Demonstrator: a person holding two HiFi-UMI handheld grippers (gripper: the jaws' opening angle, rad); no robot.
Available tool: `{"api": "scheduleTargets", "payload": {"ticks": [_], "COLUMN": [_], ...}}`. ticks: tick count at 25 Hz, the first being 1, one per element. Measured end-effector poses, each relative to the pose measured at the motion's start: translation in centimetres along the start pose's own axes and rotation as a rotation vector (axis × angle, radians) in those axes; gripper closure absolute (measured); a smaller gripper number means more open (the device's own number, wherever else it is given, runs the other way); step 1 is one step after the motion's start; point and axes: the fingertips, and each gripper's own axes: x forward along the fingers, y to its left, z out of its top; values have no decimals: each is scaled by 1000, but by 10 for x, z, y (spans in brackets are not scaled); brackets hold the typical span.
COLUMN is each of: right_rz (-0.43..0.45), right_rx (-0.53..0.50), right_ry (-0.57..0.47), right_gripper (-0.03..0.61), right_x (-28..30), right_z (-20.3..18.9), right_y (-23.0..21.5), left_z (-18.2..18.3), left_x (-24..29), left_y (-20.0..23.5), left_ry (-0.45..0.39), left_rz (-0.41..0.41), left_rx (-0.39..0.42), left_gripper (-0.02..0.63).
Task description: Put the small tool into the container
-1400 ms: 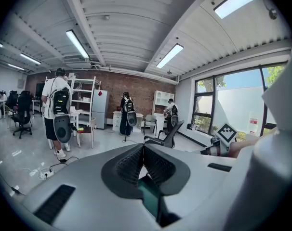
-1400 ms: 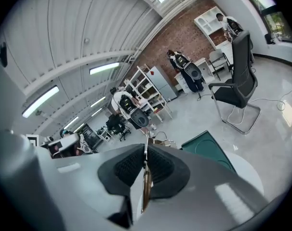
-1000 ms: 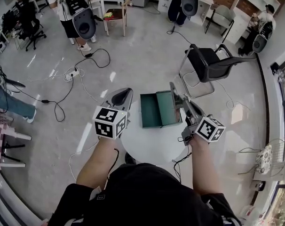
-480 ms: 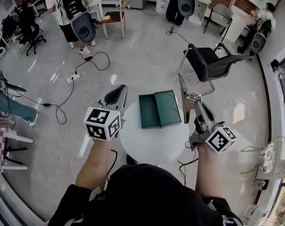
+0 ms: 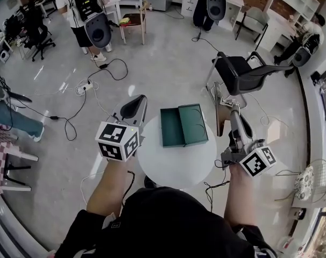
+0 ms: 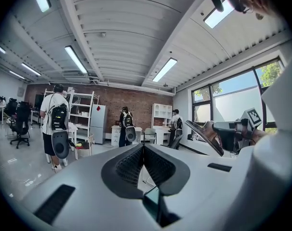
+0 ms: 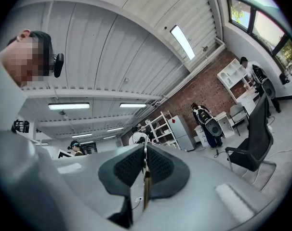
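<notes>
One open green box [image 5: 183, 125] sitting at the far edge of the white table [image 5: 176, 164], left gripper [image 6: 143, 148] pressing its jaws together, right gripper [image 7: 145, 150] pinching one slim tool [image 7: 146, 189]

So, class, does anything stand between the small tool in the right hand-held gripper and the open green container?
Nothing visible does. The small tool is pinched in the right hand-held gripper, right of the green container, which lies open on the table; the left hand-held gripper is left of it.

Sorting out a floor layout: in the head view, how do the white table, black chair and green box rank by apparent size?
Largest: white table.
Next: black chair, though it stands farther off, so unsure.
Smallest: green box.
</notes>
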Motion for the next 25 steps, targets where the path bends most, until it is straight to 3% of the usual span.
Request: {"api": "scheduleTargets", "payload": {"ticks": [9,25], "right_rz": [16,-16], "right_rx": [-3,-4], "right_ry": [15,43], "right_gripper": [552,552], "right_x": [16,29], "right_z": [-7,-21], "right_y": [8,0], "left_z": [14,-1], "left_x": [5,1], "left_y": [5,41], "left_ry": [-9,15], "left_rz": [11,76], "left_rx": [34,-7], "left_gripper": [607,606]}}
